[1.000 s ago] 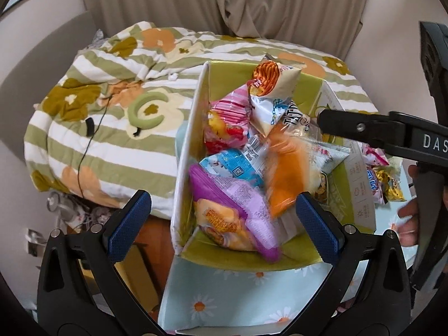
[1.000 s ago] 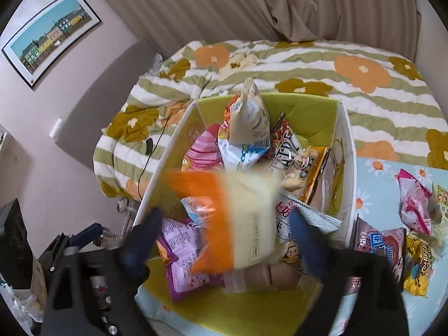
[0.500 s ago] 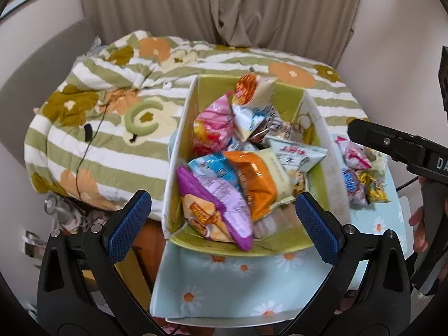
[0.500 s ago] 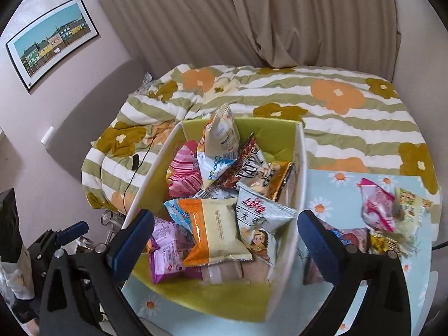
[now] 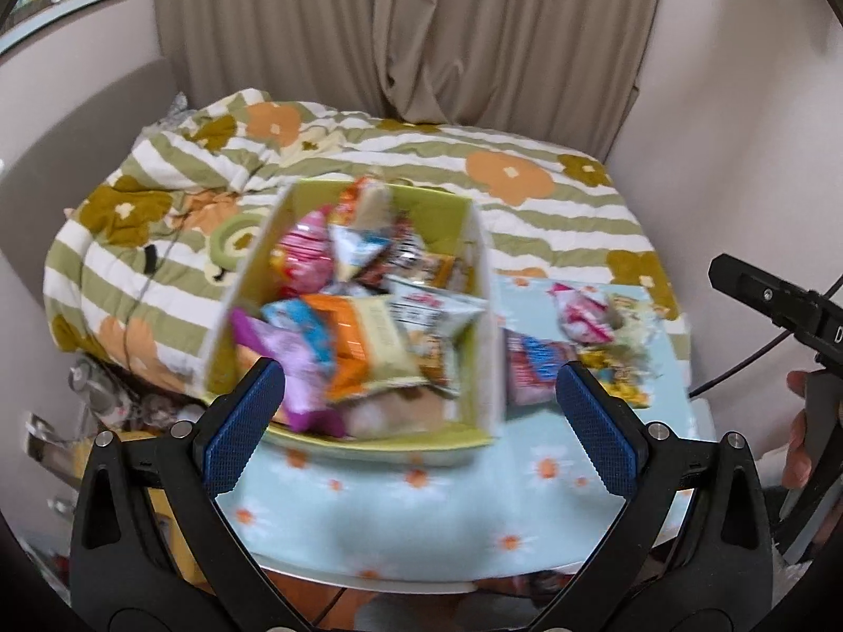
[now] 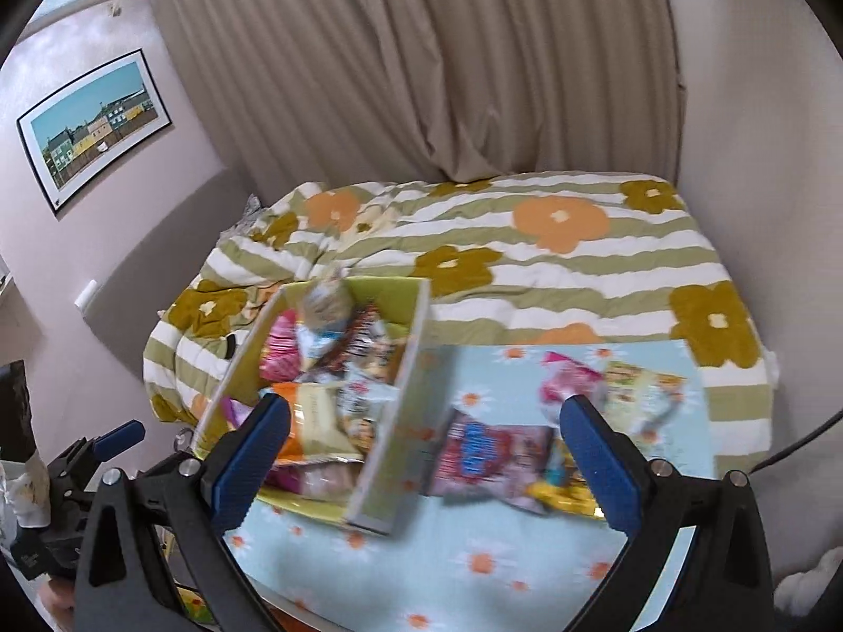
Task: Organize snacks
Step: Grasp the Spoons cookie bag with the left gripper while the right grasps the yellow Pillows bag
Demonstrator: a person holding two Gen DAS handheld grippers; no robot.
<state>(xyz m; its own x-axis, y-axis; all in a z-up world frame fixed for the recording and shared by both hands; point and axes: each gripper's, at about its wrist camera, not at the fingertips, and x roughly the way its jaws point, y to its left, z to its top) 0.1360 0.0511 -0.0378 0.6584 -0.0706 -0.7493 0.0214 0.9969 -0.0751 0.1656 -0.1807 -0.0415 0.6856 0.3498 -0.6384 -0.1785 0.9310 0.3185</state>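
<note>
A green and white box stands on the left of a small table and is full of snack packets, with an orange and cream packet on top near the front. Several loose packets lie on the table to the right of the box. My left gripper is open and empty, above the table's front. My right gripper is open and empty, high above the table. Both views are blurred.
The table has a light blue daisy cloth. Behind it is a bed with a green striped floral quilt, then beige curtains. A framed picture hangs on the left wall. Clutter sits on the floor at left.
The orange and cream packet left my right gripper and now lies in the box. Both grippers have pulled up and back from the box, and the right one has swung right.
</note>
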